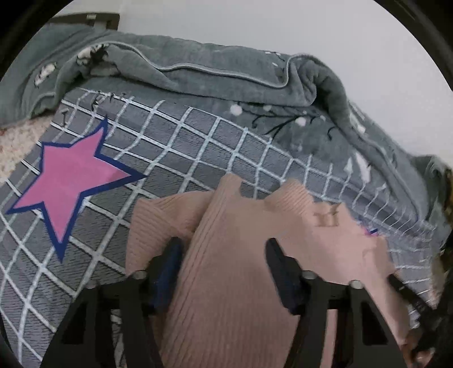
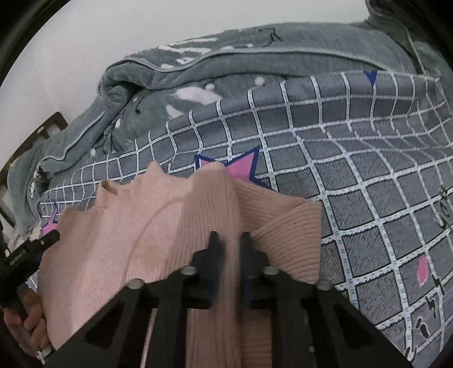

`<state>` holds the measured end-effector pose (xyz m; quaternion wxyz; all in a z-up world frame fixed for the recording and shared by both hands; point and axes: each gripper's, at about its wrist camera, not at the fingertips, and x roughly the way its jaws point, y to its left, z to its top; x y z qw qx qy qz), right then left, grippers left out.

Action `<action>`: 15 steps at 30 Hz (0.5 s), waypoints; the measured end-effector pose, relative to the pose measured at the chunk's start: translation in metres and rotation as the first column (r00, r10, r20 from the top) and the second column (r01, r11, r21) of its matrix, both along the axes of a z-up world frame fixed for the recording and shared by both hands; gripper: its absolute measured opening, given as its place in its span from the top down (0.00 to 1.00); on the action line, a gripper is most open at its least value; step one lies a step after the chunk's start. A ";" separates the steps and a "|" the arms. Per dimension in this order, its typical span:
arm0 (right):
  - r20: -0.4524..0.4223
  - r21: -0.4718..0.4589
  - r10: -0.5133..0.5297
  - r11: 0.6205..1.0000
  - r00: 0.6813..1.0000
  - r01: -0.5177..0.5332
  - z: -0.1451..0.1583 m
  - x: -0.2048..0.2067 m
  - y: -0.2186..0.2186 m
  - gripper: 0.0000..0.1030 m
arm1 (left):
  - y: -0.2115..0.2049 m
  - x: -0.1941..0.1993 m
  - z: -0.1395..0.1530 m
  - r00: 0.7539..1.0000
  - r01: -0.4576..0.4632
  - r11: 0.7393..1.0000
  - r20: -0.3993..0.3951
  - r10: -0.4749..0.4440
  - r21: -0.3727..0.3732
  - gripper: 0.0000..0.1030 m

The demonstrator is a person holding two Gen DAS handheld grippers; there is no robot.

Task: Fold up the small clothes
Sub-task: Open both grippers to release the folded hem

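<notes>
I held a gripper in each hand over the bed, both pointed down at the pink ribbed sweater (image 1: 226,283) that lay on the grey checked sheet (image 1: 170,141). My left gripper (image 1: 223,249) had its 2 jaws standing apart, with a broad band of the knit running up between them; I could not tell whether the pads pressed on it. My right gripper (image 2: 230,243) had its jaws drawn nearly together, and a narrow fold of the same sweater passed through the slot between them, blurred there, so it was clamped on the cloth. From the right wrist view, a ribbed sleeve (image 2: 286,235) spread out to the right of the jaws, flat on the sheet, and the sweater's top edge partly covered a pink star (image 2: 240,169) printed on the sheet. From the left wrist view, another pink star (image 1: 70,181) with a dark blue outline lay bare, left of the sweater. A grey quilt (image 1: 212,79) was bunched up along the far side of the bed, against the pale wall (image 1: 311,25)
</notes>
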<state>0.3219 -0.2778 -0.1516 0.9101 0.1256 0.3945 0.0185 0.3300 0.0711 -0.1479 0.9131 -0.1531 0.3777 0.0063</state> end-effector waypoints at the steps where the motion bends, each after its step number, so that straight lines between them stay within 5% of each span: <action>1: 0.002 -0.013 0.000 1.000 1.000 0.000 0.000 0.000 0.002 0.90 | 0.000 -0.001 0.000 1.000 -0.004 1.000 0.002 0.004 0.016 0.59; 5: 0.024 -0.005 -0.013 1.000 1.000 0.013 0.002 -0.003 0.000 0.93 | 0.009 -0.003 -0.005 1.000 -0.023 1.000 -0.009 0.023 -0.013 0.88; 10: 0.047 0.089 -0.075 0.994 0.996 0.070 0.004 -0.009 -0.016 0.94 | 0.019 -0.006 -0.010 0.999 -0.051 0.997 -0.011 0.050 -0.066 0.90; 15: 0.023 0.070 -0.052 0.996 0.998 0.050 0.002 -0.004 -0.011 0.91 | 0.015 -0.008 -0.010 0.999 -0.049 0.998 -0.005 0.049 -0.050 0.89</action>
